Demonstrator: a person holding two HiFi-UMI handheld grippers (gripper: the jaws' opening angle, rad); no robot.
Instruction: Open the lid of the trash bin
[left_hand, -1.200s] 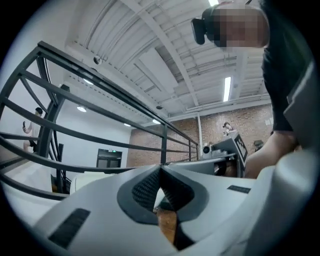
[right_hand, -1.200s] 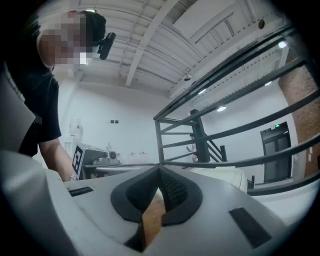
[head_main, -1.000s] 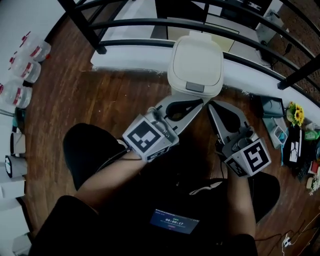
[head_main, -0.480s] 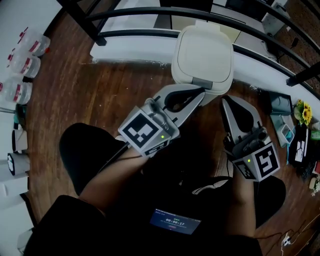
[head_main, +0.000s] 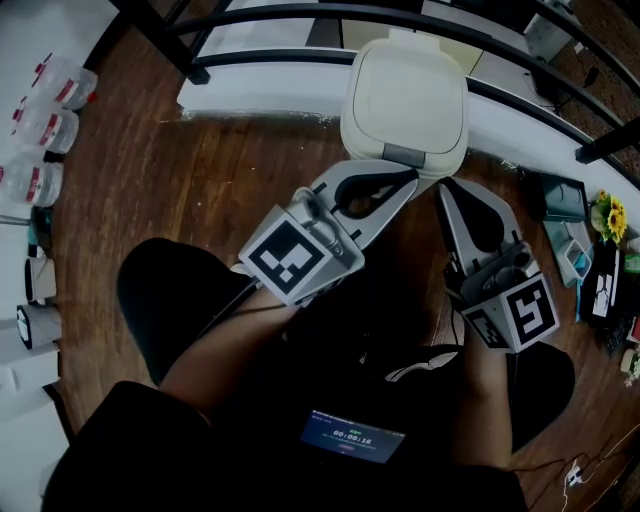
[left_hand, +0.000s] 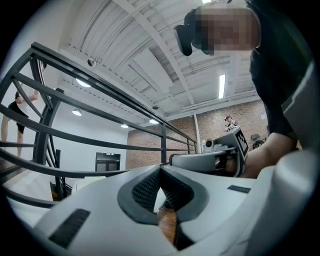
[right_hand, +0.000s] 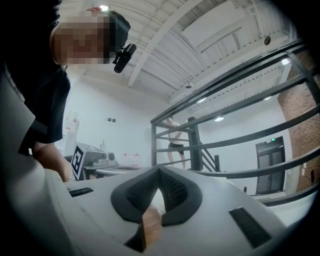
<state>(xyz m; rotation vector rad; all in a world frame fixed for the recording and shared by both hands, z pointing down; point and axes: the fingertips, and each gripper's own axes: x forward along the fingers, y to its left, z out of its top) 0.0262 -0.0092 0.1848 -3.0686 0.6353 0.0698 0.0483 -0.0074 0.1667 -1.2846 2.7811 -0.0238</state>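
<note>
The cream trash bin stands on the wooden floor by the railing in the head view, its lid down flat. A grey latch sits at the lid's near edge. My left gripper is shut and empty, its tips just below that latch at the bin's front. Just right of it, my right gripper is shut with nothing in it, its tips at the bin's lower right corner. Both gripper views look upward at the ceiling and railing past closed jaws of the left gripper and the right gripper; the bin does not show clearly there.
A black metal railing and a white ledge run behind the bin. Plastic bottles lie at the far left. Small items and yellow flowers crowd the right edge. A timer screen rests on my lap.
Both grippers have moved forward toward the bin; the left tips now sit under the grey latch and the right tips reach the bin's corner. The lid stays down.
</note>
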